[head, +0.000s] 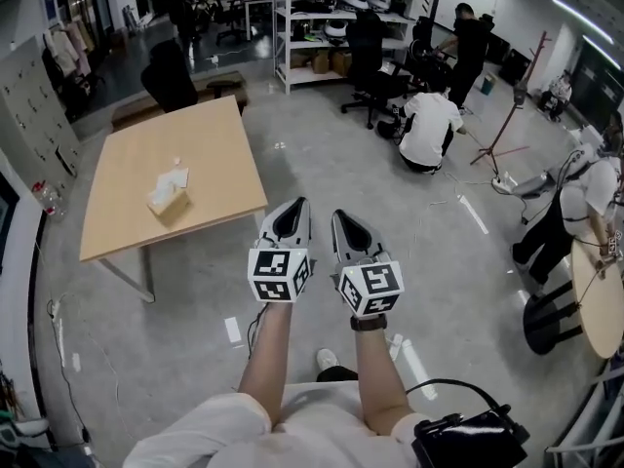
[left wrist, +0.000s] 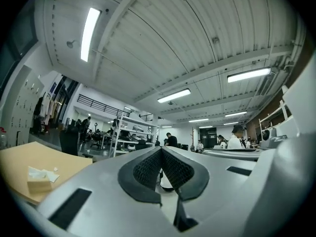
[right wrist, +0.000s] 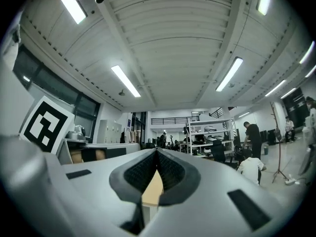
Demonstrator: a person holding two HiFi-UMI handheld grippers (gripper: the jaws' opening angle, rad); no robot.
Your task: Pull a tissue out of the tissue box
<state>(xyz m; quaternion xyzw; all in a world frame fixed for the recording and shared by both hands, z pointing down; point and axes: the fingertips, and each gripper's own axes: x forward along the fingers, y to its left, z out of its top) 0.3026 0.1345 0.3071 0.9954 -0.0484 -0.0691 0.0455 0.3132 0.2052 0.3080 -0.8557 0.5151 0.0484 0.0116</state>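
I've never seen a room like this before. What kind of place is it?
Probably a workshop or lab: metal shelves loaded with gear, a black office chair, and a plain wooden table in a big open room.

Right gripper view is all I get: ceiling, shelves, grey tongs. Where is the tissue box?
Observer: The head view shows the tissue box on a wooden table, ahead and to the left.
Operator: Is anything sticking out of it?
Observer: Yes. In the left gripper view a white tissue stands above the box top.
Operator: Are the other tongs carrying something?
Observer: No. The left tongs are shut and empty, side by side with the right tongs over the floor.
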